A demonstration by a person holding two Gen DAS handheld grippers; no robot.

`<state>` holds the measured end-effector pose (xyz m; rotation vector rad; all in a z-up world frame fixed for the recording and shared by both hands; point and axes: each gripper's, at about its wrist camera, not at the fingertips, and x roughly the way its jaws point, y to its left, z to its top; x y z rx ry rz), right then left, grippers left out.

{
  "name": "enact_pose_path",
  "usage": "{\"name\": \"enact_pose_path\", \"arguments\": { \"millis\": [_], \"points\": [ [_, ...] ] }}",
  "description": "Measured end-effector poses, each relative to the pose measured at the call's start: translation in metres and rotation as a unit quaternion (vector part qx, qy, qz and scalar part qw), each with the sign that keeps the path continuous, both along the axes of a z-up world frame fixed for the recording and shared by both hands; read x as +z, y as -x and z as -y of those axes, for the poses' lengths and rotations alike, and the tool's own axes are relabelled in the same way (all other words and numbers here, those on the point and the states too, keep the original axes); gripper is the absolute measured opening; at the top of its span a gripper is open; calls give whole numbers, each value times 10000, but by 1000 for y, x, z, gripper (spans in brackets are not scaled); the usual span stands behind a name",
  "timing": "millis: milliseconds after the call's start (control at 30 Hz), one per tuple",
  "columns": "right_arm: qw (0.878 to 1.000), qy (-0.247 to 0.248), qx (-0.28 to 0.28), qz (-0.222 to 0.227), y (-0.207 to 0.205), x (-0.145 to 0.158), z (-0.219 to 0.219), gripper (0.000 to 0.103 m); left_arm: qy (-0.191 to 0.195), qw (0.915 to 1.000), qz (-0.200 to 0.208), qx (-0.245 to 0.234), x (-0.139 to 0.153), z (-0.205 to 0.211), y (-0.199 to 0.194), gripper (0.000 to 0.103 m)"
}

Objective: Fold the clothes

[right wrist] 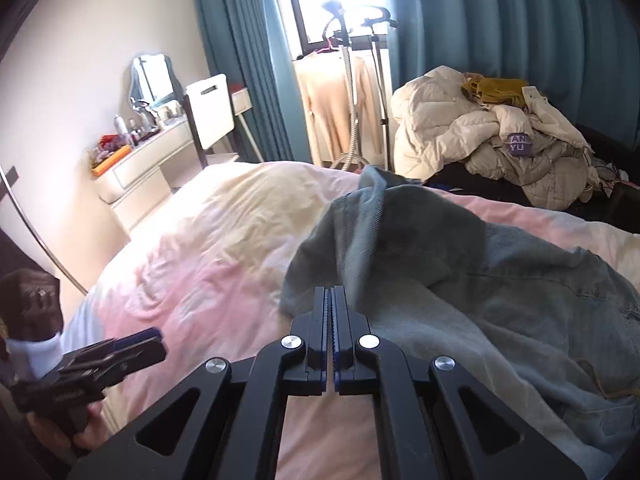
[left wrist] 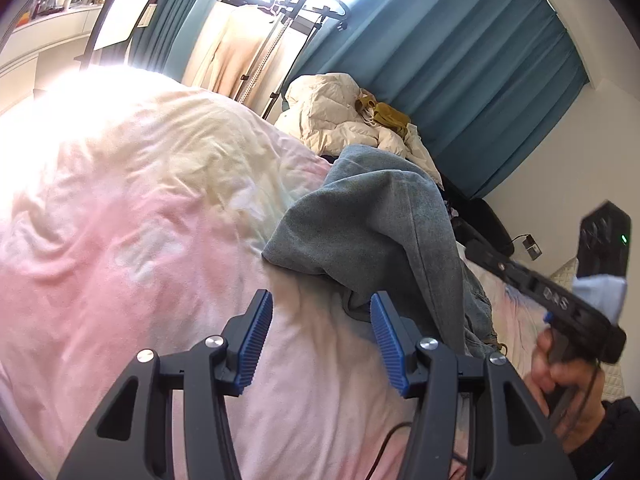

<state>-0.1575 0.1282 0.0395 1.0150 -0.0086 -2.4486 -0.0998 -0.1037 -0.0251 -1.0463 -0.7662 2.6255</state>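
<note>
1. Bedroom: pink-cream duvet (right wrist: 192, 248) covered the bed, teal curtains (right wrist: 240, 60) behind.
2. Purple tag "AN / YU" (right wrist: 519, 144) showed on the cream jacket pile (right wrist: 460, 128).
3. Grey-blue jeans (right wrist: 460, 280) lay rumpled on the duvet.
4. Left claw (left wrist: 320, 340) was released, beside the fabric edge.
5. Right claw (right wrist: 330, 300) was clenched, nothing visibly between.

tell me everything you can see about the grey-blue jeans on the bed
The jeans are faded grey-blue denim with stitched seams, lying crumpled and partly doubled over on the pink bedspread. One edge bunches up into a ridge. The shut right gripper seems to hold nothing; the open left gripper hovers at their near edge.
</note>
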Motion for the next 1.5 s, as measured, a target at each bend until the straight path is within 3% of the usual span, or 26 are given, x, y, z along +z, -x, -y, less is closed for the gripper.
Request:
{"name": "enact_pose_path", "arguments": {
  "millis": [233,433,567,700,767,900,1033,1200,1300,1400,1500],
  "points": [
    [9991,68,282,298,-83,-28,0,1,300,9994,-48,-161,2,-17,-16,53],
    [9991,126,-332,232,-104,-55,-32,1,779,9965,-168,-253,-1,-36,-21,53],
    [9975,-132,-664,-184,-115,-61,-44,1,815,9963,-12,-261,-9,-42,-17,53],
    [9927,45,-1185,-235,-115,-64,-69,6,723,9965,321,-277,-11,-52,-4,53],
    [9892,-69,-1435,-285,-112,-65,-80,8,751,9957,408,-371,-4,-66,7,53],
    [9852,0,-1679,-351,-103,-68,-100,9,1169,9911,292,-558,21,-106,38,53],
    [9811,20,-1894,-404,-93,-72,-112,14,1163,9912,261,-583,48,-138,86,53],
    [9791,-22,-1937,-622,-91,-70,-116,21,1617,9851,433,-393,66,-174,152,53],
    [9792,-190,-1829,-858,-87,-70,-114,26,2012,9771,629,-280,66,-190,182,53],
    [9805,-46,-1809,-766,-80,-74,-118,26,2594,9622,804,-210,62,-202,204,53],
    [9799,70,-1849,-746,-77,-77,-124,27,2801,9543,1030,-156,57,-206,222,53]
  ]
}}
